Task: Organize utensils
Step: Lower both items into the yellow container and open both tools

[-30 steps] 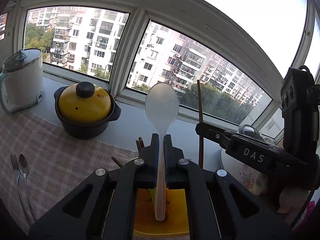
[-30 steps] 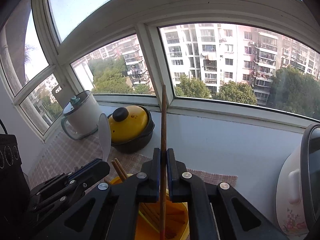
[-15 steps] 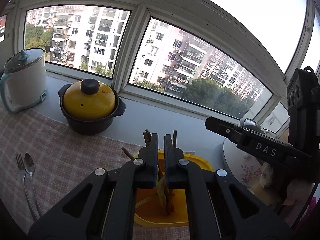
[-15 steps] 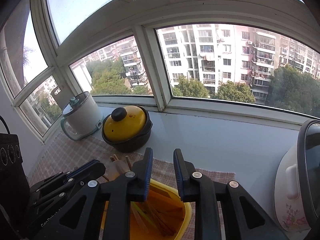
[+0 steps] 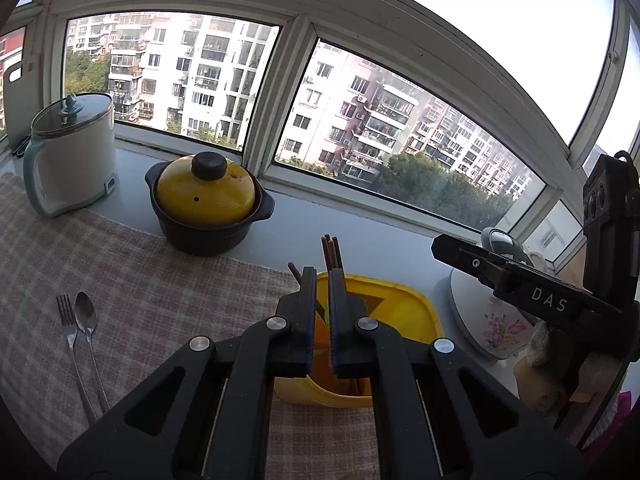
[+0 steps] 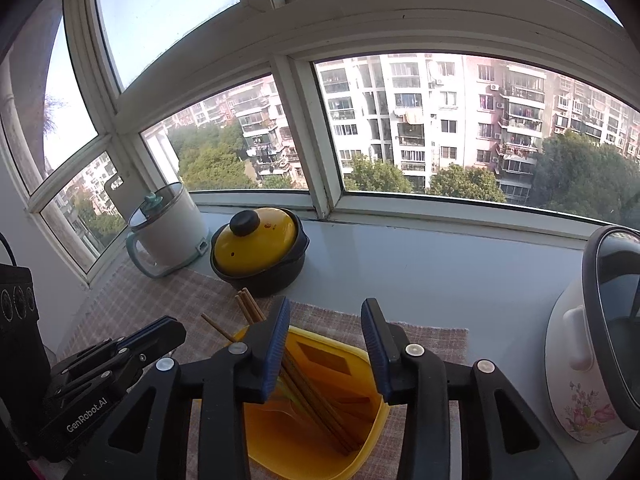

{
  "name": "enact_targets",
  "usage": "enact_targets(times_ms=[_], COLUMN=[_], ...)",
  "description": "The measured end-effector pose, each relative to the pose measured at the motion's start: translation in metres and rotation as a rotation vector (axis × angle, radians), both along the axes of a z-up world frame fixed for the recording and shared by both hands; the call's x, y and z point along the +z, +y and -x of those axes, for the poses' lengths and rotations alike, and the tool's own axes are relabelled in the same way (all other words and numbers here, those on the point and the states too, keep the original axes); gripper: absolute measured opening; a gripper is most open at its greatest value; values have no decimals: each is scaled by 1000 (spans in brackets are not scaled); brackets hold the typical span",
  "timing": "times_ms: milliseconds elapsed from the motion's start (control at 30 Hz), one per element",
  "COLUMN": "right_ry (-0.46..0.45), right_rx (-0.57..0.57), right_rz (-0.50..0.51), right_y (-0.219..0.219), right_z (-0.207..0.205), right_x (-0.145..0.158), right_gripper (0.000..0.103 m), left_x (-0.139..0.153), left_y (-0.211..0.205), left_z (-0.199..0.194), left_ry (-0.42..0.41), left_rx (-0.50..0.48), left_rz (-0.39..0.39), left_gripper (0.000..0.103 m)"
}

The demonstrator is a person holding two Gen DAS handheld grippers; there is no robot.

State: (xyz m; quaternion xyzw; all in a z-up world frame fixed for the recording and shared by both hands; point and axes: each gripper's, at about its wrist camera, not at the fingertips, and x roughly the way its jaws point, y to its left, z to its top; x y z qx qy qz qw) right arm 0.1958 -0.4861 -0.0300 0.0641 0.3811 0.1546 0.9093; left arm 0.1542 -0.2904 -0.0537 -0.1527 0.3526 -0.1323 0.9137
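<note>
A yellow utensil holder (image 5: 404, 312) (image 6: 340, 364) stands on the checked cloth with several brown chopsticks (image 5: 331, 250) (image 6: 248, 309) leaning in it. My left gripper (image 5: 322, 276) hovers just above its rim, jaws a narrow gap apart and empty. My right gripper (image 6: 326, 312) is above the holder, jaws wide open and empty; it shows at the right of the left wrist view (image 5: 452, 246). A metal fork (image 5: 69, 328) and spoon (image 5: 86, 316) lie side by side on the cloth at the left.
A black pot with a yellow lid (image 5: 206, 200) (image 6: 258, 248) and a white electric kettle (image 5: 70, 160) (image 6: 168, 228) stand on the windowsill at the back. A flowered white rice cooker (image 6: 588, 360) (image 5: 488, 312) stands at the right.
The left gripper let go of the white rice spoon and the right let go of a chopstick; both went into the holder. The right jaws opened wide and both grippers rose.
</note>
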Motion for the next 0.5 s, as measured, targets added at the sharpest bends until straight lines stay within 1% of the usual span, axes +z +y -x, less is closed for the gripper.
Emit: enact_targets(times_ms=[33,67,100,133,200,333,400,500], right_ry=[-1,-2,-2,-4,-15,-37,-46,-53], right_rx=[-3,-7,-9,-9,-13,-21,-30,-35], right_rz=[2,3,1,0,0,18,16,17], right_y=[0,1,2,3,7,17,24,38], right_z=[3,6,9,12,19,35,43,55], right_x=[1,1,2,3,6,13,16,21], right_gripper=[49,52,55,57,65,67,72,75], left_x=[0,-1,-1,-1,-1,-5,-10,-19], left_y=[4,8,13,18,30,62,83,114], left_z=[2,5,7,9,14,23,28,32], left_ry=[5,9,12,12,7,17,39,77], left_rx=[-1,-4,-7,-6,6,11,26,36], left_rz=[4,8,14,16,6,-5,-14,-44], left_gripper=[11,22,30,31,31,31,31,31])
